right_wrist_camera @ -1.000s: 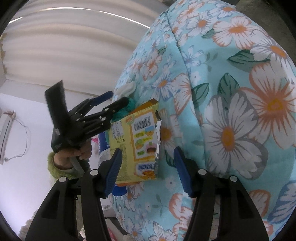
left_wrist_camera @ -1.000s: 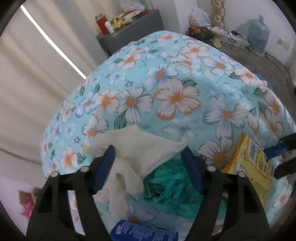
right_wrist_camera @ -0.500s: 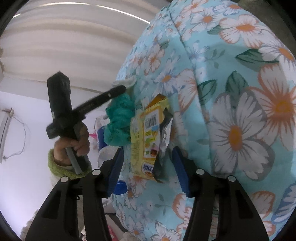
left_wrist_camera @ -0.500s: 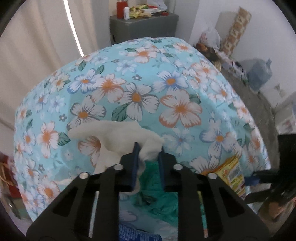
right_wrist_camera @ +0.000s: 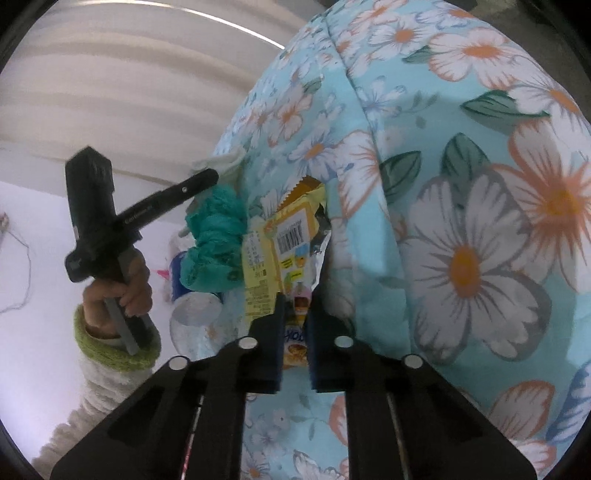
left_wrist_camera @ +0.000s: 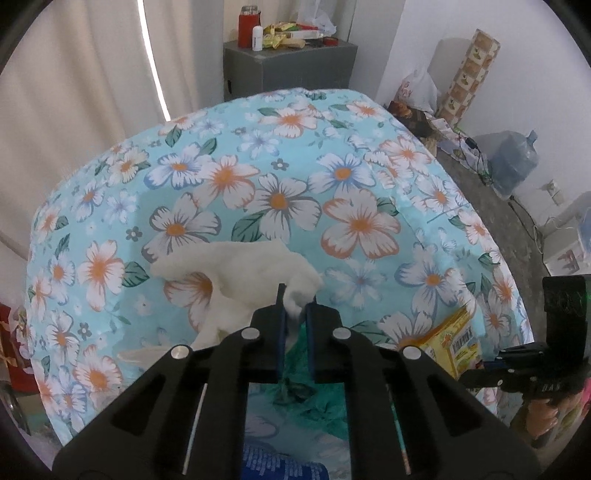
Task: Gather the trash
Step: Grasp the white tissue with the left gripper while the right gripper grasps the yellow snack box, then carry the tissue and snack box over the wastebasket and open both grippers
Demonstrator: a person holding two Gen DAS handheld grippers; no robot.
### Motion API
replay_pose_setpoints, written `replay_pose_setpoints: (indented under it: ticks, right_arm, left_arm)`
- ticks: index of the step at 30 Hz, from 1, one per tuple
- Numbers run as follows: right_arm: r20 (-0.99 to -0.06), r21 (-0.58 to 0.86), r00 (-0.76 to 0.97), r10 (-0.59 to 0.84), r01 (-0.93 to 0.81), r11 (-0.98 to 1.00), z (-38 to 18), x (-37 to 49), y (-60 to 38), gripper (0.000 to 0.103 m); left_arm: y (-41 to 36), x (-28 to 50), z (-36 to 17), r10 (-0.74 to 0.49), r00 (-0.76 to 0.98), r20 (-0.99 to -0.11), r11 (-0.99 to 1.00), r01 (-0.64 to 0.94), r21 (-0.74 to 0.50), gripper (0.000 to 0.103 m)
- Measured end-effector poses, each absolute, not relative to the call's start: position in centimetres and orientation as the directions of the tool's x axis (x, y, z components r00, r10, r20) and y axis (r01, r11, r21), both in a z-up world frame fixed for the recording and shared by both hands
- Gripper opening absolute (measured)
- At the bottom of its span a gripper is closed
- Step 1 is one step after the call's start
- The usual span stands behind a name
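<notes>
A: Left gripper (left_wrist_camera: 294, 314) first. How do the jaws stand?

B: Nearly together and closing, pinching a fold of the white tissue (left_wrist_camera: 236, 271). The rest of the tissue spreads up and left from the pinch across the floral sheet (left_wrist_camera: 280, 199), its long axis running roughly left to right in the left wrist view.

A: Under the left gripper?

B: A crumpled teal plastic bag (left_wrist_camera: 314, 398) lies on the sheet just below the tissue, touching it. A blue printed wrapper (left_wrist_camera: 273, 465) shows at the bottom edge, partly hidden by the gripper body.

A: Right gripper (right_wrist_camera: 295, 314)?

B: Jaws pressed close, clamped on the lower end of the yellow snack wrapper (right_wrist_camera: 280, 254). The wrapper stands on end in the right wrist view, long axis running away from the gripper, barcode face toward the camera, its torn foil mouth open along the right side.

A: Anything inside it?

B: Cannot tell; only silver lining shows.

A: Neighbours?

B: The teal bag sits just left of the wrapper, touching it. A blue-and-white cup-like container (right_wrist_camera: 192, 295) lies on its side beside the bag, its pale round end facing the camera. Contents cannot be told.

A: Farther out?

B: A grey cabinet (left_wrist_camera: 288, 66) beyond the bed carries 1 red jar (left_wrist_camera: 247, 31), 1 small white bottle and loose packets. A water jug (left_wrist_camera: 515, 162) stands on the floor at right.
</notes>
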State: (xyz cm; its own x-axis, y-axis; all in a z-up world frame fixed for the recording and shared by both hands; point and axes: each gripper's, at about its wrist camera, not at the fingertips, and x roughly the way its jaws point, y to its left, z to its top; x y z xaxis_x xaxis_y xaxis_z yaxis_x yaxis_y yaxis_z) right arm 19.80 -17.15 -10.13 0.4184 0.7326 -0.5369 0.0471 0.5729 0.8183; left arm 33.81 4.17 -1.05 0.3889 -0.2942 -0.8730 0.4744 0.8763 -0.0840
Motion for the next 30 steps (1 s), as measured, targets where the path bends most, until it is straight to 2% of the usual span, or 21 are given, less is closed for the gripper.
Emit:
replay_pose_setpoints:
  ticks: [8, 19, 30]
  right_arm:
    - [-0.458, 0.862, 0.486, 0.745, 0.036, 0.506, -9.3, 18.2, -19.3, 0.004]
    - [-0.385, 0.887, 0.573, 0.723, 0.012, 0.462, -7.4, 15.8, -21.7, 0.003]
    - [-0.325, 0.894, 0.645, 0.692, -0.029, 0.447, -4.9, 12.0, -24.3, 0.003]
  left_arm:
    - [5.6, 32.6, 1.8, -0.310, 0.477, -0.822, 0.882, 0.466, -0.062, 0.006]
    - [5.1, 29.0, 7.6, -0.293, 0.661, -0.690, 0.876, 0.475, 0.083, 0.005]
    - [4.6, 26.7, 12.7, -0.314, 0.722, -0.617, 0.880, 0.465, 0.096, 0.005]
